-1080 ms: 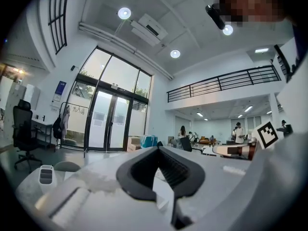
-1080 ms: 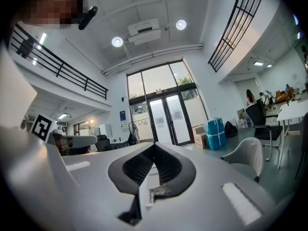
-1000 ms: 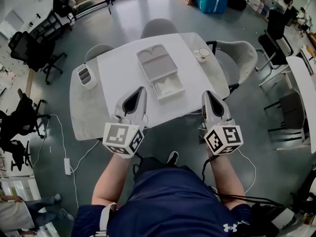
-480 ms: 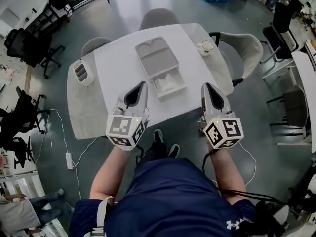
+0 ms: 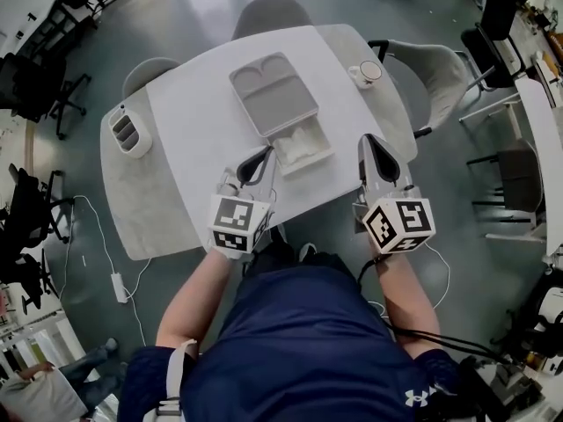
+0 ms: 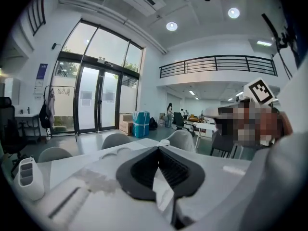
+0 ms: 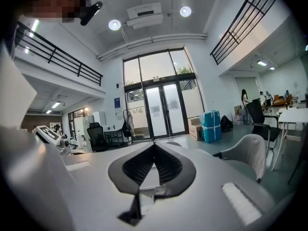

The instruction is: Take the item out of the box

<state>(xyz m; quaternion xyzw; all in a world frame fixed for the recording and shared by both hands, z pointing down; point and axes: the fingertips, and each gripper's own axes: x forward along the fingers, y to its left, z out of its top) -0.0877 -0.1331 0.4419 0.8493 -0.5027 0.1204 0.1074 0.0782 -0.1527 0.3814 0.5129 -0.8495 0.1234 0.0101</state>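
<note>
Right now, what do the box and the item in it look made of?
Box: likely moulded plastic or pulp, matte grey; rounded pressed recesses, no shine. Item inside: white, soft-looking, maybe cloth or paper; uneven outline, too small to be sure.

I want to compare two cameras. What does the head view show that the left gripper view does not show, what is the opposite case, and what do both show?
Only the head view: it looks down into the open box, where the white item lies in the tray, and it shows the person's blue shirt.
Only the left gripper view: the balcony railing and the ceiling lights.
Both: the left gripper with its jaws together and nothing between them, the white container on the table, and grey chairs.
</note>
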